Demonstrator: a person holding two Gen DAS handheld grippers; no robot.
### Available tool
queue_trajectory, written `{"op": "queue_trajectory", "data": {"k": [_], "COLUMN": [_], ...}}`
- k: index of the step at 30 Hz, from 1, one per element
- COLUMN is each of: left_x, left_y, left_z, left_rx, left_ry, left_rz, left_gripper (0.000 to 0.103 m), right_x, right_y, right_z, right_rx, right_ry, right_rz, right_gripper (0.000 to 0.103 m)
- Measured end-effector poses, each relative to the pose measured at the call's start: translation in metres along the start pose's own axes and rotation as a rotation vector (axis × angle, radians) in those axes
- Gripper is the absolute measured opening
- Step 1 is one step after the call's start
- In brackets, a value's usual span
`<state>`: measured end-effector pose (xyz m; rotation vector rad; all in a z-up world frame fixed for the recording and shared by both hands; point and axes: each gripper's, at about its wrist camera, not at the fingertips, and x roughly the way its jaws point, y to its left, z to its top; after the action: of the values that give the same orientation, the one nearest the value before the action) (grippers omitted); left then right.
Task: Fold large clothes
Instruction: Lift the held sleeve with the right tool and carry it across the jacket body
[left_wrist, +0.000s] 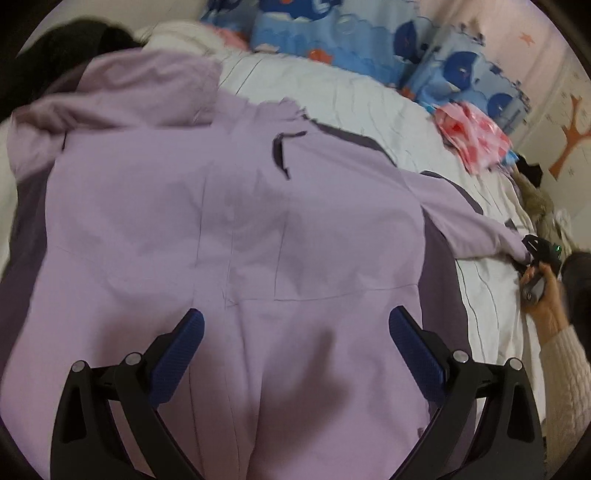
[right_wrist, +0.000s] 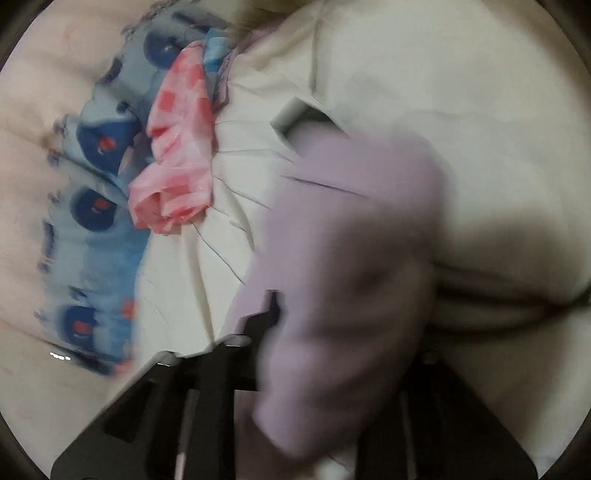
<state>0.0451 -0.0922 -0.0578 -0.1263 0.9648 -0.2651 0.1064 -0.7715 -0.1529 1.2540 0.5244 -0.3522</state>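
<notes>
The right gripper (right_wrist: 332, 332) is mostly hidden in its own view: the lilac sleeve (right_wrist: 343, 236) of the jacket drapes blurred over its black frame, so the fingertips cannot be seen, yet from the left wrist view it pinches the sleeve's cuff at the far right, the person's hand (left_wrist: 543, 291) in a cream knitted cuff behind it. The left gripper (left_wrist: 295, 343) hangs with its blue pads (left_wrist: 184, 343) spread wide above the jacket (left_wrist: 229, 229), gripping nothing. The jacket lies spread flat on the white bed sheet (left_wrist: 351, 103), its hood bunched at the upper left, darker purple panels along its sides and a dark pocket slit on the chest; its lower hem is cut off by the picture's edge. Beyond it lie a blue cartoon-print quilt (left_wrist: 461, 74) and, just beside it, a crumpled pink-and-white plastic bag (left_wrist: 472, 140). A dark garment (left_wrist: 74, 40) at the top left is too blurred to identify.
</notes>
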Motion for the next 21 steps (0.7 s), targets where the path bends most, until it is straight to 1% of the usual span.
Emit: {"op": "queue_trajectory", "data": {"k": [1,2,3,4,5,6,7,8,9,10,11,13,14,15,16,18,19,20,21], "left_x": [-0.003,-0.007,-0.010,-0.012,-0.014,-0.017,-0.020,-0.022,-0.030,-0.036,-0.046,-0.059,-0.065,-0.073,-0.079,-0.086,-0.090,-0.093,-0.096], "left_y": [-0.001,-0.001,0.001,0.003,0.004,0.005,0.006,0.005,0.006,0.007,0.011,0.019,0.025,0.035,0.045,0.064,0.077,0.093,0.105], "left_z": [0.000,0.000,0.000,0.000,0.001,0.001,0.001,0.004,0.005,0.005,0.006,0.008,0.009,0.010,0.010,0.012,0.014,0.016,0.017], "left_rx": [0.015,0.022,0.019,0.009,0.000,-0.004,-0.004,0.000,0.012,0.021,0.028,0.032,0.036,0.043,0.051,0.063,0.062,0.052,0.035], "left_ry": [-0.012,-0.022,-0.026,-0.026,-0.025,-0.026,-0.029,-0.035,-0.051,-0.066,-0.088,-0.113,-0.121,-0.135,-0.146,-0.160,-0.164,-0.165,-0.167], "left_rz": [0.005,0.005,-0.001,-0.010,-0.018,-0.023,-0.028,-0.026,-0.018,-0.007,0.009,0.032,0.047,0.073,0.105,0.167,0.209,0.248,0.270], "left_gripper": [0.096,0.096,0.096,0.096,0.096,0.096,0.096,0.096,0.096,0.096,0.096,0.096,0.096,0.096,0.096,0.096,0.096,0.096,0.096], "right_x": [-0.006,-0.010,-0.016,-0.020,-0.023,-0.024,-0.017,-0.013,-0.009,-0.008,-0.010,-0.013,-0.019,-0.027,-0.037,-0.053,-0.062,-0.066,-0.071], "right_y": [-0.005,-0.005,-0.003,0.000,0.004,0.003,0.003,0.013,0.017,0.019,0.020,0.037,0.050,0.076,0.091,0.137,0.167,0.189,0.223], "right_z": [-0.001,-0.001,-0.001,0.000,0.004,0.008,0.015,0.014,0.018,0.018,0.016,0.015,0.011,0.008,-0.003,-0.021,-0.035,-0.044,-0.063], "right_rx": [-0.033,-0.050,-0.070,-0.086,-0.096,-0.094,-0.076,-0.070,-0.079,-0.088,-0.082,-0.126,-0.176,-0.252,-0.309,-0.413,-0.469,-0.506,-0.556], "right_ry": [0.011,0.020,0.035,0.045,0.057,0.072,0.110,0.119,0.115,0.110,0.109,0.076,0.053,0.016,-0.006,-0.037,-0.049,-0.054,-0.050], "right_rz": [0.091,0.128,0.184,0.221,0.230,0.228,0.208,0.194,0.138,0.093,0.065,0.052,0.052,0.062,0.079,0.129,0.175,0.209,0.272], "right_gripper": [0.036,0.054,0.069,0.075,0.077,0.077,0.076,0.062,0.022,0.013,0.011,0.009,0.009,0.009,0.009,0.009,0.009,0.009,0.009]}}
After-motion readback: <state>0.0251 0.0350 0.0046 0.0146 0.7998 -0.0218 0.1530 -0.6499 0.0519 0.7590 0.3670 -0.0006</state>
